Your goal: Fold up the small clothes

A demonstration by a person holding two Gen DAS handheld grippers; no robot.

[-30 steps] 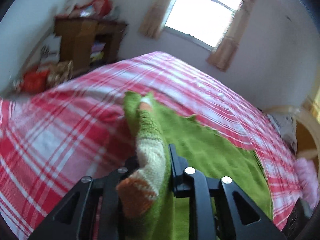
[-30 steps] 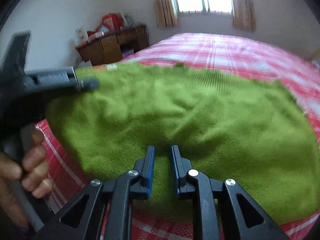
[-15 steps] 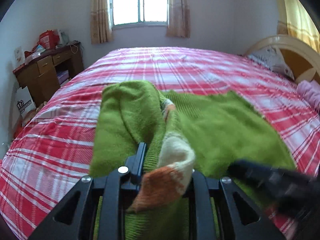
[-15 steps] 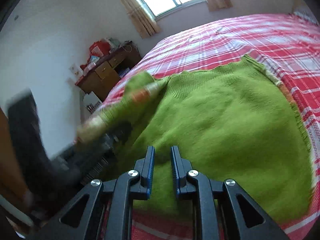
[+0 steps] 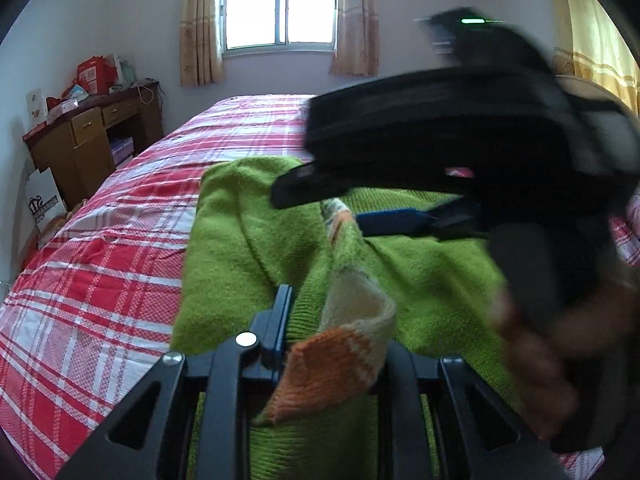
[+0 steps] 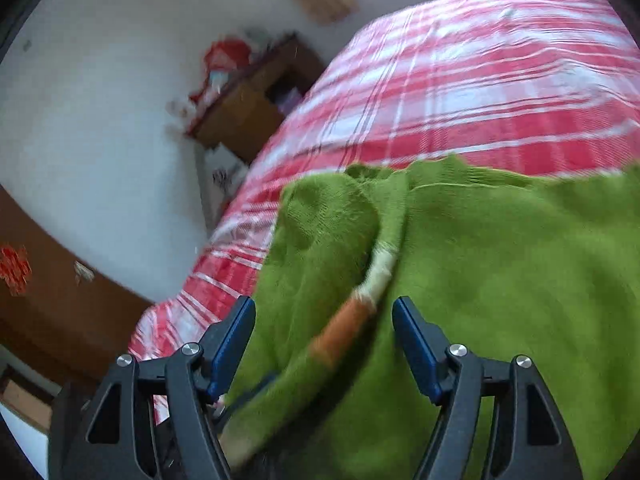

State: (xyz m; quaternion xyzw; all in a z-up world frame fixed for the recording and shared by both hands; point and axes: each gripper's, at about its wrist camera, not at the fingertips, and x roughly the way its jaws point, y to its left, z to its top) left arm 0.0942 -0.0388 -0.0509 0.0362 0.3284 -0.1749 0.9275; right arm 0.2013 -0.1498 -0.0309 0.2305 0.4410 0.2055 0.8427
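Note:
A small green knit sweater (image 5: 432, 272) lies spread on the bed's red plaid cover (image 5: 100, 264). My left gripper (image 5: 336, 332) is shut on the sleeve's orange and cream cuff (image 5: 340, 360), which is folded over the sweater's body. My right gripper (image 5: 320, 210), blurred, reaches in from the right just above the sleeve. In the right wrist view the right gripper (image 6: 324, 320) has its jaws opening wide. The cuff (image 6: 344, 328) and sleeve run between the blue pads (image 6: 236, 332), and neither pad touches them. The green sweater (image 6: 500, 280) fills the right side.
A person's hand (image 5: 532, 352) holds the right gripper's handle at the right. A wooden desk (image 5: 92, 140) with red boxes stands left of the bed, with a white bag (image 5: 44, 200) beside it. A window (image 5: 280, 4) is on the far wall.
My right gripper has swung from the sweater's hem over to the sleeve, and its jaws have opened wide. My left gripper rolled level, carried the cuff over the sweater, then kept still.

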